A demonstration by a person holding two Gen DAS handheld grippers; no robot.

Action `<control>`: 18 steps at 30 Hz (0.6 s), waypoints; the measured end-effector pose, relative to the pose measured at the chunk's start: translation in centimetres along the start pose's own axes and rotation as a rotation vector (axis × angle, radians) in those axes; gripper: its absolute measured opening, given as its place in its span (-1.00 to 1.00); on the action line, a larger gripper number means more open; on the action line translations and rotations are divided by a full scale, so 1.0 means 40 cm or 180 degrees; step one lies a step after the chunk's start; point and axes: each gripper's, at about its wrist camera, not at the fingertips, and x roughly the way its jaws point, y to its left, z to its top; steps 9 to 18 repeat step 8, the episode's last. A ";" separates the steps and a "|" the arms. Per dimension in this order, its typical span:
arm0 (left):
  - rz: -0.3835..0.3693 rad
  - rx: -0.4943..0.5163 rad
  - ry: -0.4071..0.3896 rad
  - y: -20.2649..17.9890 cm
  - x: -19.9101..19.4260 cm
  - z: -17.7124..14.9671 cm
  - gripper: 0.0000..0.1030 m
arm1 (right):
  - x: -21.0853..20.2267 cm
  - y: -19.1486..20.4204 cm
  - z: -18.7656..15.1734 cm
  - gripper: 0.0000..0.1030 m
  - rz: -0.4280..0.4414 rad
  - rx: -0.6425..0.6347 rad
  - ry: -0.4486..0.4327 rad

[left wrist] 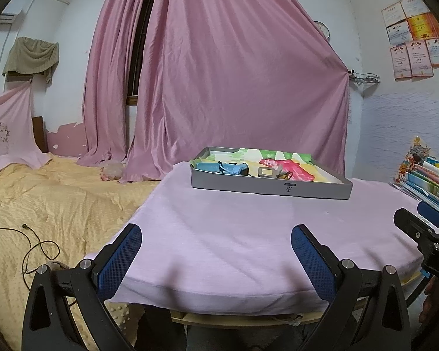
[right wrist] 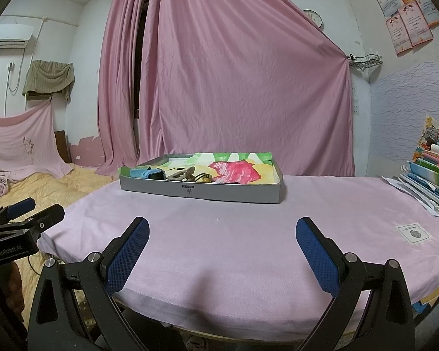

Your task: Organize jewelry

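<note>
One worktop (right wrist: 248,248), under one pink cloth (left wrist: 234,234). One grey tray (right wrist: 234,194) stands on it, lined with one painted sheet (right wrist: 237,169). In the tray: one blue watch (right wrist: 146,173), one square buckle (left wrist: 265,172), and a small dark clump (right wrist: 199,177) whose pieces cannot be counted. Two grippers: left (left wrist: 216,259), right (right wrist: 222,251), each with two blue pads. One stack of books (right wrist: 433,175), number unclear. One bed (left wrist: 58,199). One clock (right wrist: 312,17). One air conditioner (right wrist: 8,37).
</note>
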 end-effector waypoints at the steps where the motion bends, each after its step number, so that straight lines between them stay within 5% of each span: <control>1: 0.0003 0.0000 0.0002 0.000 0.000 0.000 0.99 | 0.000 0.000 0.000 0.91 0.0000 0.0000 -0.0002; 18: 0.0007 0.0004 0.0008 0.001 0.000 0.001 0.99 | 0.000 0.003 -0.004 0.91 0.0002 0.0004 0.0009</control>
